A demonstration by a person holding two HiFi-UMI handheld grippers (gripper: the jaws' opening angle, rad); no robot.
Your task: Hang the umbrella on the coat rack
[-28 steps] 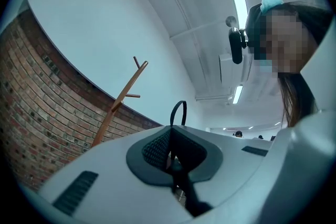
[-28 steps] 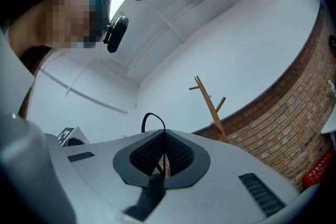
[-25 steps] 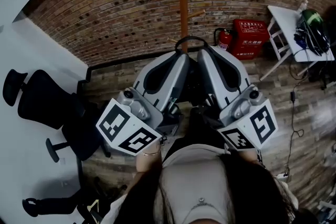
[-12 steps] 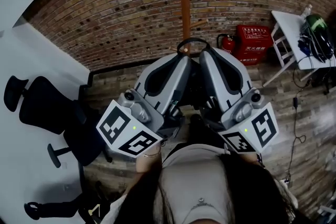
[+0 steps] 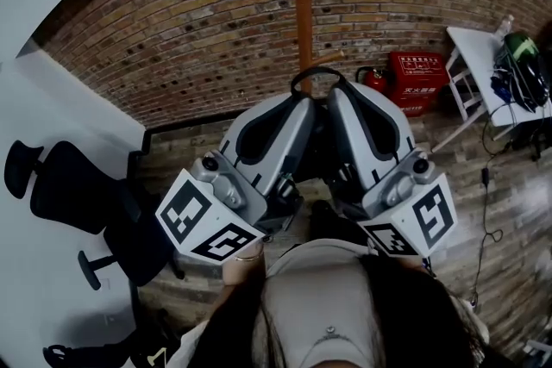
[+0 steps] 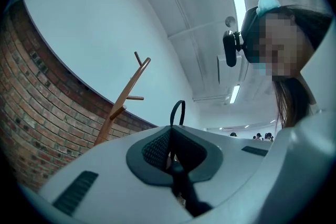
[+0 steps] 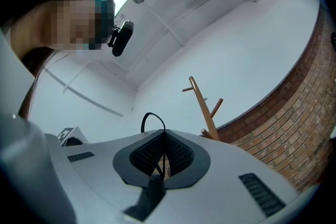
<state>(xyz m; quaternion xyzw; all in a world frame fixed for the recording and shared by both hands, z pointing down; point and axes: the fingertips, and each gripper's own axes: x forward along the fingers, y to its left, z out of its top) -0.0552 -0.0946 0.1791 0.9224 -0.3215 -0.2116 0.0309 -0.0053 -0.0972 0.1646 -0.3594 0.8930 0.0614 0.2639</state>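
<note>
Brick wall [image 5: 172, 30] fills the head view from 9 to 3 o'clock, with plank floor below it.

Rack [image 5: 301, 13]: bare wooden pole at 12 o'clock. Both gripper views show short pegs angled upward near its top. Nothing hangs on it yet.

Chair [image 5: 78, 185], black, at 8 o'clock. White table [image 5: 470, 56] at 2 o'clock, red box [image 5: 417, 73] at 1 o'clock beside it.

Left gripper [image 6: 169, 136] and right gripper [image 7: 163, 139] are raised side by side at centre with tips nearly touching, pointed toward the rack but well short of it.

Umbrella [image 6: 184, 191]: mostly hidden under the grippers. Only a dark stub shows below the jaws, so I cannot tell its length or shape.

Loop [image 5: 316, 75]: thin black strap arching up at 12 o'clock from the gripper tips. Each gripper's jaws are pressed together on one leg of it, with cord visible between the ribbed pads in both gripper views.

Handling, as judged: the umbrella is likely light, since a thin strap carries it. The strap looks soft and limp, so it could twist, collapse flat, or slide through the pads. Pinching low on both legs is a sound hold, as it keeps the arch open for a peg. The body will probably swing once lifted.
</note>
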